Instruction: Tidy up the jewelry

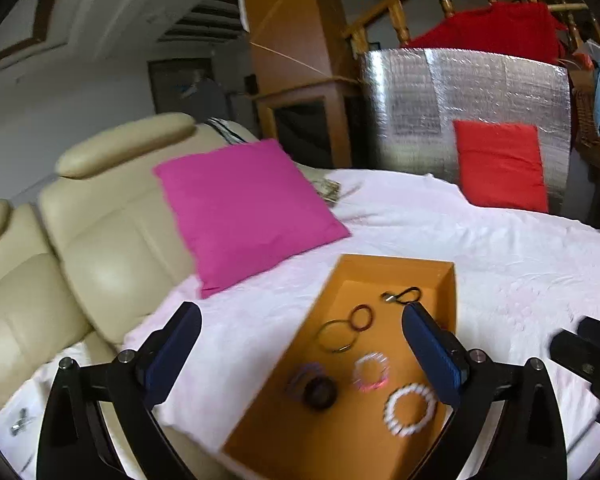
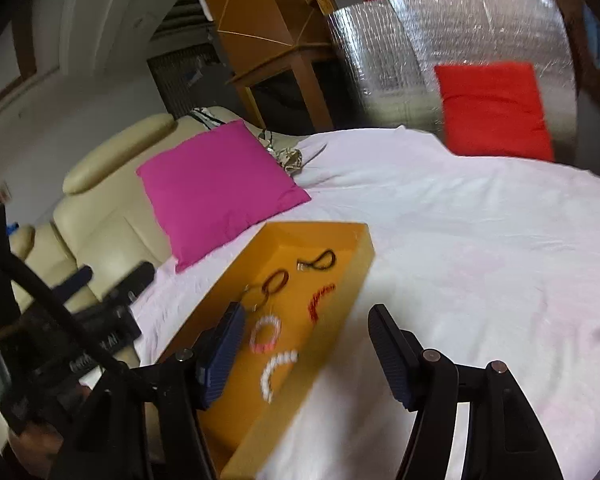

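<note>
An open orange box [image 1: 400, 262] lies on the white sheet [image 1: 500, 264]. Several pieces lie in it: a white bead bracelet [image 1: 388, 408], a pink bracelet [image 1: 358, 376], a thin metal bangle [image 1: 320, 336], a dark red ring [image 1: 351, 316], a black cord with a clasp [image 1: 404, 294] and a dark thick bangle [image 1: 320, 392]. My left gripper [image 1: 300, 312] hangs above the box, open and holding nothing. My right gripper [image 2: 307, 312] is open over the box's right wall [image 2: 300, 400], also empty. The right wrist view adds a red bead strand [image 2: 318, 300] beside the white bracelet [image 2: 278, 372].
A magenta cushion [image 1: 244, 208] leans on the cream leather sofa [image 1: 80, 240] left of the box. A red cushion [image 1: 500, 164] rests against a silver foil panel [image 1: 420, 104] at the back. A small metal piece [image 1: 20, 426] lies on the sheet, lower left.
</note>
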`<state>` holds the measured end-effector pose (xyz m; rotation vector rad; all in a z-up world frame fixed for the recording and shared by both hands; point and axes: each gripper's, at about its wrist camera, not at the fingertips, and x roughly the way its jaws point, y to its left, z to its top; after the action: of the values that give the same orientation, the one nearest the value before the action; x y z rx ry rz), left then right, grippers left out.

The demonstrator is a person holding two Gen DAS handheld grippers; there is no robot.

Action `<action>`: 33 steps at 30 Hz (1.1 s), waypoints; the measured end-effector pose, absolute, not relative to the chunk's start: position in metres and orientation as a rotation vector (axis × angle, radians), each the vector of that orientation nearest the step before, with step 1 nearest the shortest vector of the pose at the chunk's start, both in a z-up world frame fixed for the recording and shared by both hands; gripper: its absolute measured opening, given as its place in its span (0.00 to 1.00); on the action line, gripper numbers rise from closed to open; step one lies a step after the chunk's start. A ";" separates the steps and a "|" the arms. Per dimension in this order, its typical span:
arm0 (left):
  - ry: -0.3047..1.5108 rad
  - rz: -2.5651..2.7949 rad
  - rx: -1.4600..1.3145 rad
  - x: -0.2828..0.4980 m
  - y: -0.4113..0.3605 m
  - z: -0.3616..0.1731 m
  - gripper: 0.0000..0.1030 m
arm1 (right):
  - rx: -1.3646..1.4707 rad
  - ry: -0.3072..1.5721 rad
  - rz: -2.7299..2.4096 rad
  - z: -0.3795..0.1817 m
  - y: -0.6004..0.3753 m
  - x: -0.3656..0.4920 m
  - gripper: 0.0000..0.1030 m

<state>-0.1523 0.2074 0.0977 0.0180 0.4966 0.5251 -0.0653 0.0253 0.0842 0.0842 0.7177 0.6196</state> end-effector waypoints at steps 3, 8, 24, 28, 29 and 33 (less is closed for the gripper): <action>0.490 0.574 0.025 -0.187 0.207 0.112 0.97 | 0.062 0.711 0.594 0.099 0.015 -0.107 0.66; 0.448 0.589 0.040 -0.242 0.200 0.136 0.97 | 0.028 0.690 0.569 0.121 0.013 -0.168 0.67; 0.353 0.569 0.002 -0.326 0.174 0.190 0.98 | -0.078 0.618 0.541 0.173 0.018 -0.271 0.69; 0.359 0.566 -0.017 -0.330 0.175 0.193 0.98 | -0.101 0.594 0.534 0.178 0.020 -0.279 0.69; 0.365 0.563 -0.020 -0.331 0.175 0.194 0.98 | -0.105 0.588 0.528 0.180 0.021 -0.280 0.69; 0.377 0.561 -0.011 -0.330 0.175 0.195 0.98 | -0.094 0.581 0.520 0.186 0.020 -0.280 0.69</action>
<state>-0.3298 0.1755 0.1953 -0.0113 0.3765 0.5606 -0.2800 0.0201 0.1856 -0.0937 0.5809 0.5198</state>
